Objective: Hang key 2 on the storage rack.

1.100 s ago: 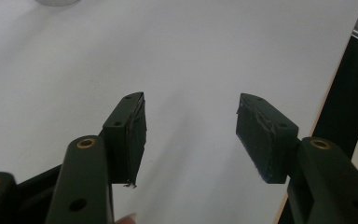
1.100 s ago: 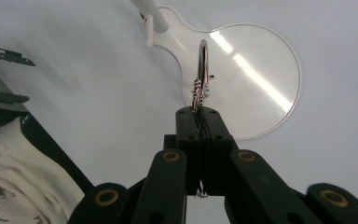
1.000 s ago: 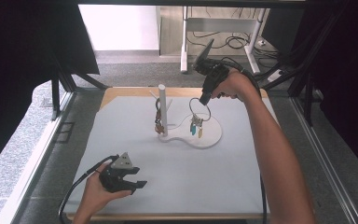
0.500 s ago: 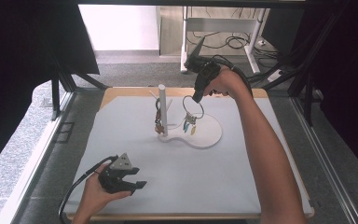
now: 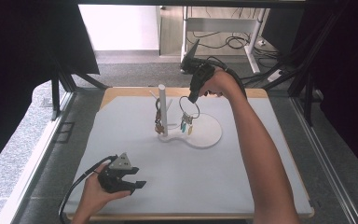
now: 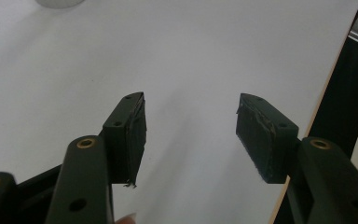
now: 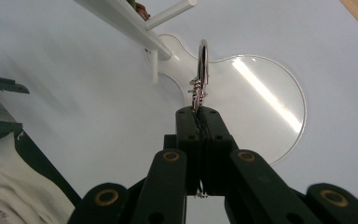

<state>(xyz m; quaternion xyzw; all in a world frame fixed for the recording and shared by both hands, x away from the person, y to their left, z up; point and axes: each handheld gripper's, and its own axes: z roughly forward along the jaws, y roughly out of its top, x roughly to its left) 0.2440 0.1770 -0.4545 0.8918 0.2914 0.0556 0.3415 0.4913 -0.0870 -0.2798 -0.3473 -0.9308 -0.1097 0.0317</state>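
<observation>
1. Nearest, at the near-left edge of the pale grey worktop (image 5: 242, 177), the left claw (image 5: 137, 179) rests in the person's hand, released: its two black pads (image 6: 130, 135) stand apart with bare worktop between them. It lies well away from the work.

2. Farther in, at the middle of the worktop, stands the white plastic stand with a rounded flat base (image 5: 205, 135) and an upright white post (image 5: 162, 107). A small bunch of brownish trinkets (image 5: 159, 122) already hangs on the post's left side.

3. Just right of the post hangs the thin metal key ring with small coloured charms (image 5: 188, 114), suspended over the base, charms dangling clear of it as far as I can tell.

4. Farthest, the right claw (image 5: 191, 99) comes in from the far right, pointing down and left, clenched on the top of the ring. In the right gripper view the pads are pressed together on the ring's little chain (image 7: 196, 91), the ring edge-on straight ahead of the tips.

5. The decisive relation, in my judgement: the post's short side peg (image 7: 170, 14) lies left of the ring, so the ring's opening must travel leftward onto it. The right hand is by far the nearer.
</observation>
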